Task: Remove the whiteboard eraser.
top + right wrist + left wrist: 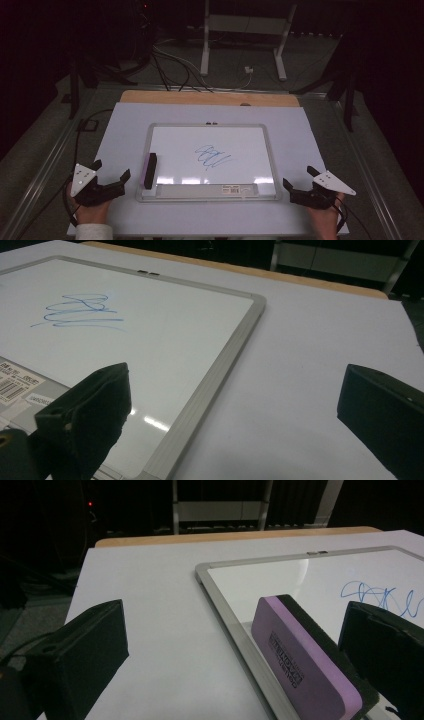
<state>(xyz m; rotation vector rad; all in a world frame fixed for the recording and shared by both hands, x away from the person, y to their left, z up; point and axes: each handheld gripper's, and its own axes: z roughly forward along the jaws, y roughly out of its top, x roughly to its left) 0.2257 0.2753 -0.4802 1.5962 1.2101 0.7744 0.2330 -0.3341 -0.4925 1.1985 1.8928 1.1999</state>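
Note:
A framed whiteboard [270, 150] lies flat on the white table, with a blue scribble [212, 156] near its middle. A purple-and-black eraser [150, 170] rests on the board's left edge; in the left gripper view the eraser [300, 665] lies just ahead, toward the right jaw. My left gripper [111, 170] sits open at the table's front left, a short way left of the eraser, nothing between its jaws. My right gripper [300, 177] rests open at the front right, beside the board's right corner [200, 405]. The blue scribble [80, 312] also appears in the right gripper view.
A wooden strip [210, 98] borders the table's far edge. Beyond it stand white stand legs [205, 45] and cables [170, 65] on the dark floor. A barcode label [232, 189] sits on the board's lower tray.

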